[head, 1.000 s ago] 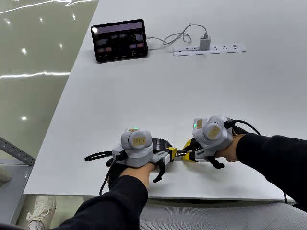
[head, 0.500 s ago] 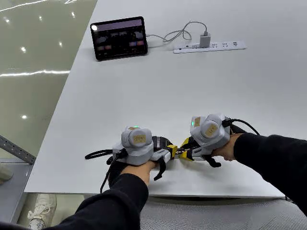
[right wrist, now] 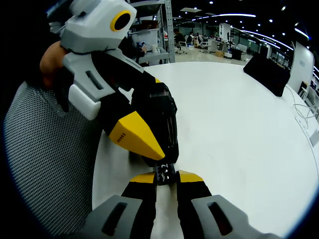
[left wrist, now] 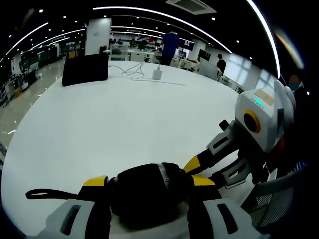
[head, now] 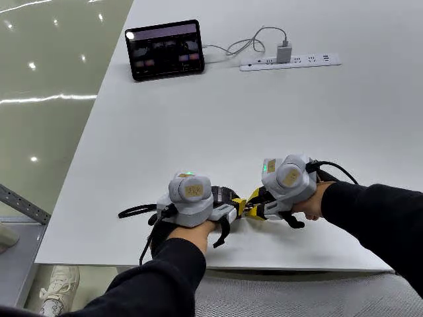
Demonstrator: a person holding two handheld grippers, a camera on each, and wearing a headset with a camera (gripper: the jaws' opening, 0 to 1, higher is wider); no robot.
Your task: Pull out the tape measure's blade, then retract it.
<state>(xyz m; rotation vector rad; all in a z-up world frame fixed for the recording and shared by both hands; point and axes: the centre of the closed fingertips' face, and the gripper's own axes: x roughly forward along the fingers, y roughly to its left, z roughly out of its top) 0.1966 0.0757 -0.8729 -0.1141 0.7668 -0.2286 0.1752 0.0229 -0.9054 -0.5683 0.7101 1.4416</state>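
As the blade shows barely any length outside the case, I'd put the task at one of its two ends, not mid-pull. From these views alone I can't tell whether the draw is yet to begin or the retract is just finished. The tape (left wrist: 149,199), black body, sits on the bench (head: 218,119) near the front edge, clamped across its sides btwn the yellow-tipped jaws of the left gripper (left wrist: 149,182), so those jaws are closed on the case & pin it in place. The right gripper (right wrist: 165,179) faces it nose to nose; its jaws are pinched nearly together w/ the tip of the blade (right wrist: 163,172) caught btwn them, right at the case mouth, a few printed marks showing & no more. So both grips needed for a pull are in place. In the head view the two grippers meet tip to tip, hands close together, w/ plenty of bare bench on the person's right for the right hand to travel. Judgement: if the pull is pending, everything is left, i.e. draw the right gripper away in line w/ the mouth while the left holds the case down, then feed the blade back w/o letting it snap. If this is the end of the retract, only the release is left. Tablet (head: 164,49) & power strip (head: 291,63) lie well apart at the far side, out of the way.
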